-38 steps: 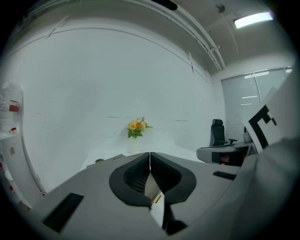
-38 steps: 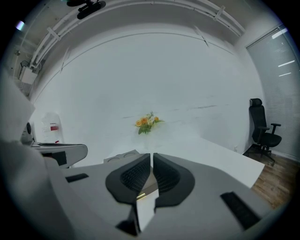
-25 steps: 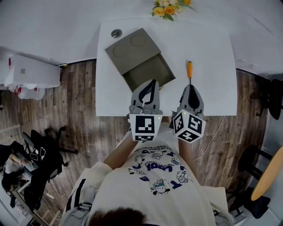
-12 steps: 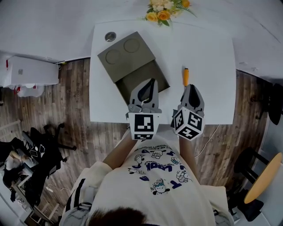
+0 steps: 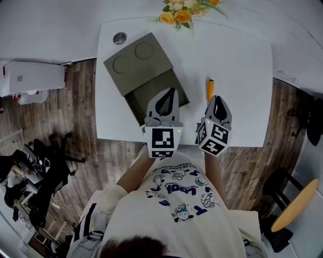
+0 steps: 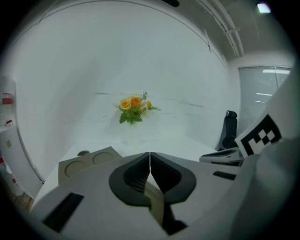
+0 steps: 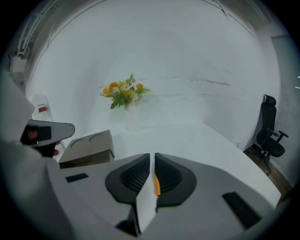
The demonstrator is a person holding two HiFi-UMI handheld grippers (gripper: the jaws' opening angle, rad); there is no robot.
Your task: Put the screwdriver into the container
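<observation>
At the near edge of the head view stood one person in a white shirt (image 5: 176, 201) with blue print, holding two grippers out over a single white table (image 5: 242, 60), each gripper carrying one cube with square markers, two cubes in all (image 5: 163, 143) (image 5: 214, 138). The left gripper (image 5: 170, 91) had its jaws pressed together with nothing between them, as its own view confirmed (image 6: 150, 154), and its tip hung over the open near end of the container in the head view. The right gripper (image 5: 217, 98) (image 7: 152, 155) had its jaws parted by only a narrow slit and was opening; no thing was clamped between the pads, though a strip of orange showed through the slit. That orange belonged to the one screwdriver (image 5: 210, 89) (image 7: 157, 183), which lay on the table just ahead of the right gripper's tip, outside the container and to its right. The one container (image 5: 132, 70) (image 7: 89, 145), a grey-olive box, sat aslant on the left half of the table, and the covered far part bore two round recesses (image 5: 121, 64) (image 5: 144, 50). Beyond its far corner lay one small round disc (image 5: 119, 38). At the table's far edge, against the white wall, stood one bunch of yellow and orange flowers (image 5: 176, 12) (image 6: 133, 108) (image 7: 123, 93). One black office chair (image 7: 269, 136) stood off to the right.
</observation>
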